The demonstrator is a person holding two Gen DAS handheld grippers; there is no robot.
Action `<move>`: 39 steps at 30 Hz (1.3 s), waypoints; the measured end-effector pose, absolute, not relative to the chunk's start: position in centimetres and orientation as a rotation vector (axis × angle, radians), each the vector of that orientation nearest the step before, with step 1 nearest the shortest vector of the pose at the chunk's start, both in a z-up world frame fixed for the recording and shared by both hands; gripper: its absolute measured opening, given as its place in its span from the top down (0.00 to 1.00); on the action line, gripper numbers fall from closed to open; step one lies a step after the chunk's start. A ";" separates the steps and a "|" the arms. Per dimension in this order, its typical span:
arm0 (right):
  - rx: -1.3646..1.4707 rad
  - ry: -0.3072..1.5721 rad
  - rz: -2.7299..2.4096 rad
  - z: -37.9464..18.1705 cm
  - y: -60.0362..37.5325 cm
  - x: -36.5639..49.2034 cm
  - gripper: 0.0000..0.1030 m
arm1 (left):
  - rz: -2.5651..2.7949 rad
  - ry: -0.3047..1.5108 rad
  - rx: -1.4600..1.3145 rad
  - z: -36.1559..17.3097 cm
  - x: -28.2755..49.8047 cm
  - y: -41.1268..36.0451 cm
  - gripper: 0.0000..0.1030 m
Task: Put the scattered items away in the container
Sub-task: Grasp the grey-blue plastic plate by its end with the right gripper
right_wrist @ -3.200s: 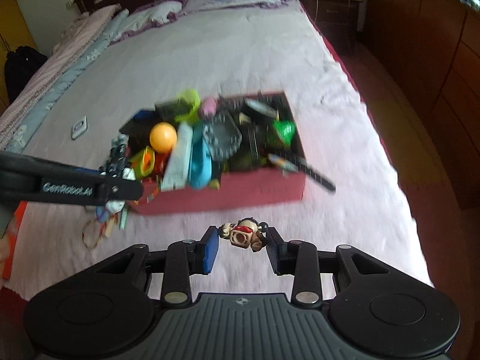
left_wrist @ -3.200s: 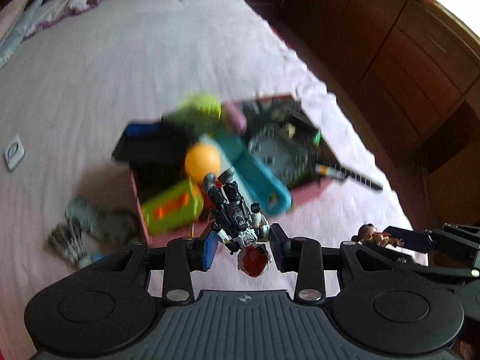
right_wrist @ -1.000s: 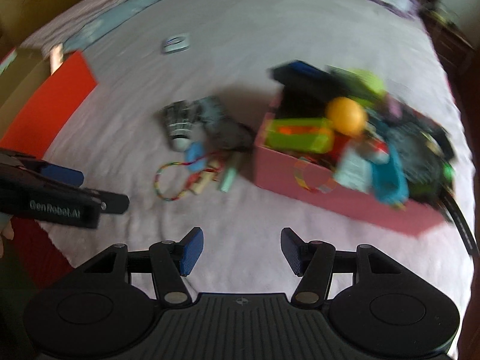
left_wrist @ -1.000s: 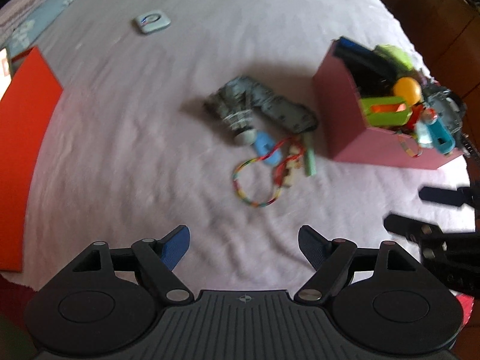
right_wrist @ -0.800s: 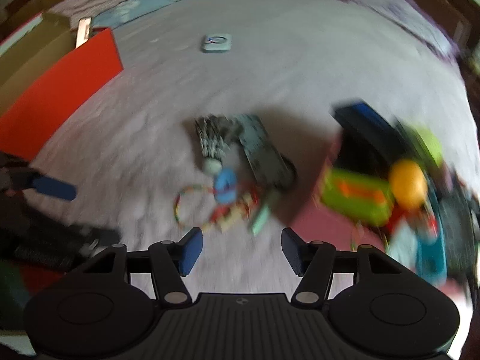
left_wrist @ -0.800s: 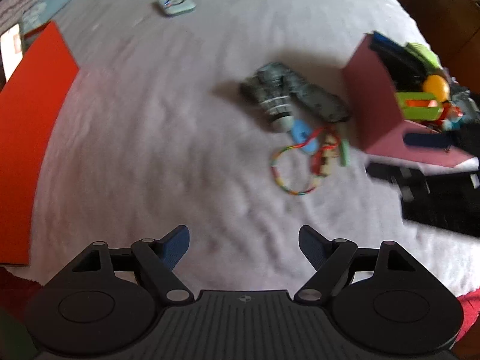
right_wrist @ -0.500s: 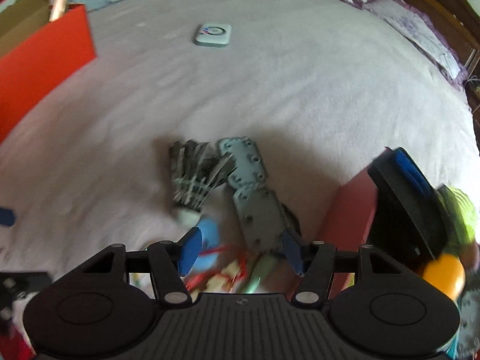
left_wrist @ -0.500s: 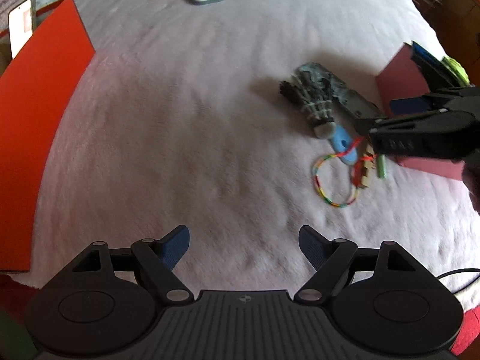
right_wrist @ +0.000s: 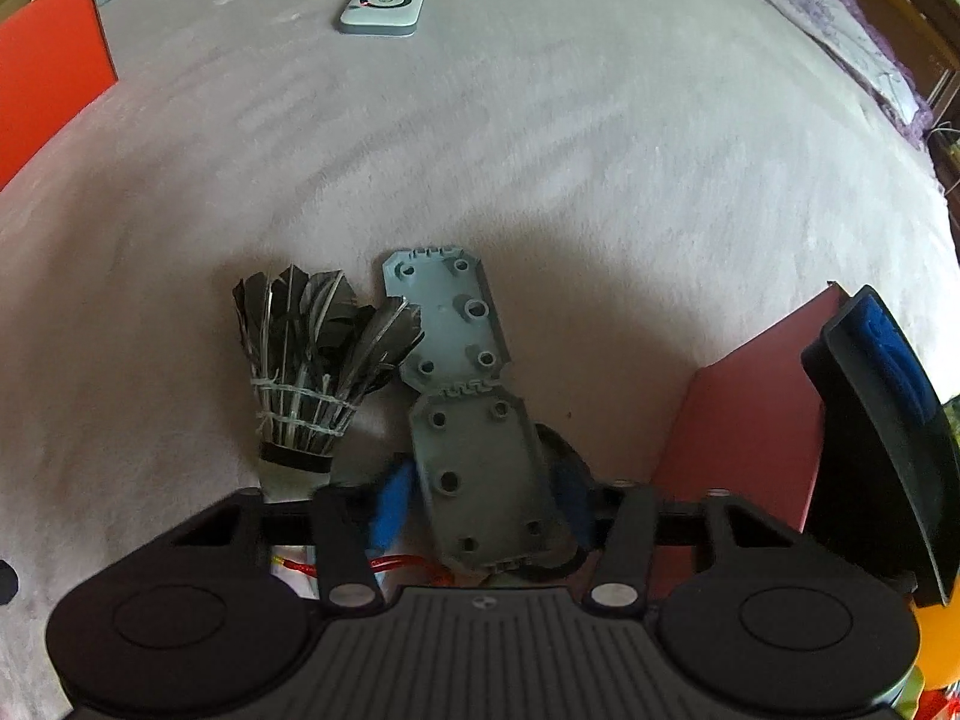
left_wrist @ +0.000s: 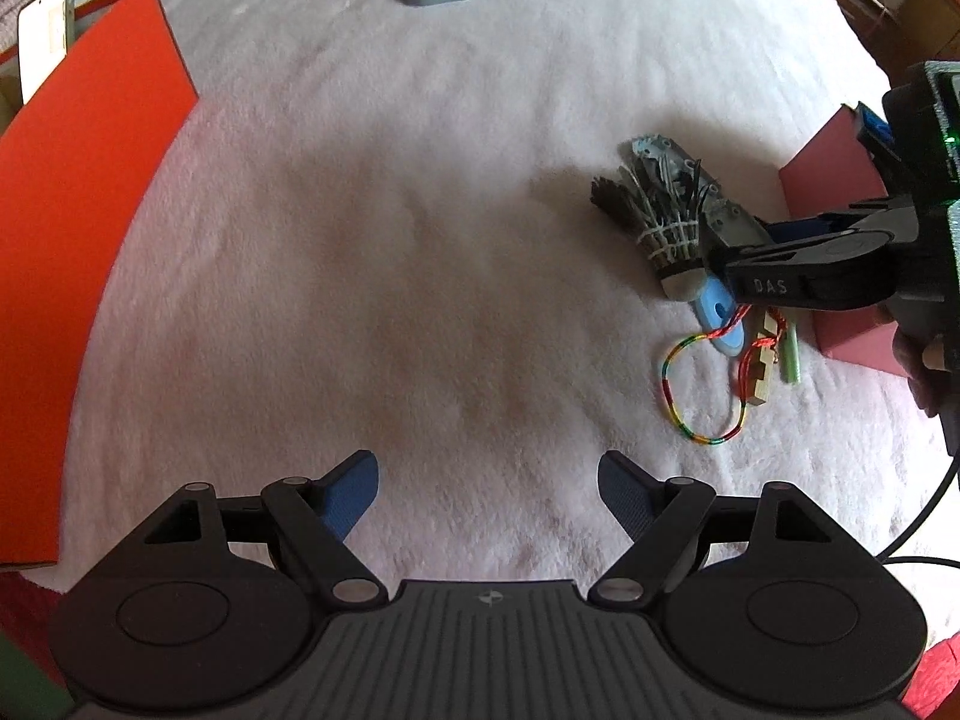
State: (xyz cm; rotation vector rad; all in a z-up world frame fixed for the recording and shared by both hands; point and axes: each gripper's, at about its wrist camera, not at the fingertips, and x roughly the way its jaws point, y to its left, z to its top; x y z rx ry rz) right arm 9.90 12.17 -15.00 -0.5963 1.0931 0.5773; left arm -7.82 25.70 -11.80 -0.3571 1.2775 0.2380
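Note:
A grey two-part studded plate (right_wrist: 474,468) lies on the pink bed cover beside the pink box (right_wrist: 750,414). My right gripper (right_wrist: 483,501) points down over its near half; the jaws are closing with the plate between the blue pads, which stand just off its edges. A black-feathered shuttlecock (right_wrist: 306,378) lies left of the plate. In the left wrist view a blue oval tag (left_wrist: 717,312), a rainbow cord loop (left_wrist: 678,396), a wooden piece (left_wrist: 759,372) and a green stick (left_wrist: 791,354) lie beside the right gripper (left_wrist: 744,255). My left gripper (left_wrist: 489,480) hangs open over bare cover.
A red board (left_wrist: 78,180) with a phone (left_wrist: 42,54) behind it lines the left side. A small white device (right_wrist: 382,9) lies far up the bed. A black case (right_wrist: 882,420) juts from the box, which is full of toys.
Both grippers moved left, away from the box, and came lower. The right one came down over the grey plate and its jaws narrowed around it. The left one stayed open.

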 end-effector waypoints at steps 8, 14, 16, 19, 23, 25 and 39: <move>-0.495 1.064 0.579 -12.7 11.0 7.7 0.56 | 0.219 1.284 -0.349 -11.8 -7.6 24.6 0.21; -0.418 1.089 0.551 -11.0 7.8 4.3 0.56 | 0.186 1.288 -0.325 -11.9 -7.0 23.4 0.20; -0.405 1.110 0.539 -10.8 6.4 2.9 0.56 | 0.172 1.290 -0.311 -12.1 -6.6 23.0 0.20; -0.423 1.133 0.516 -10.8 4.2 0.5 0.56 | 0.153 1.289 -0.291 -12.2 -5.6 22.4 0.20; -0.452 1.183 0.478 -11.4 1.5 -2.1 0.57 | 0.137 1.289 -0.269 -12.3 -4.2 21.7 0.19; -0.453 1.212 0.458 -11.9 0.5 -3.0 0.57 | 0.133 1.288 -0.261 -12.3 -3.7 21.5 0.18; -0.382 1.302 0.391 -14.0 -0.6 -3.8 0.53 | 0.113 1.294 -0.234 -12.5 -2.8 20.0 0.16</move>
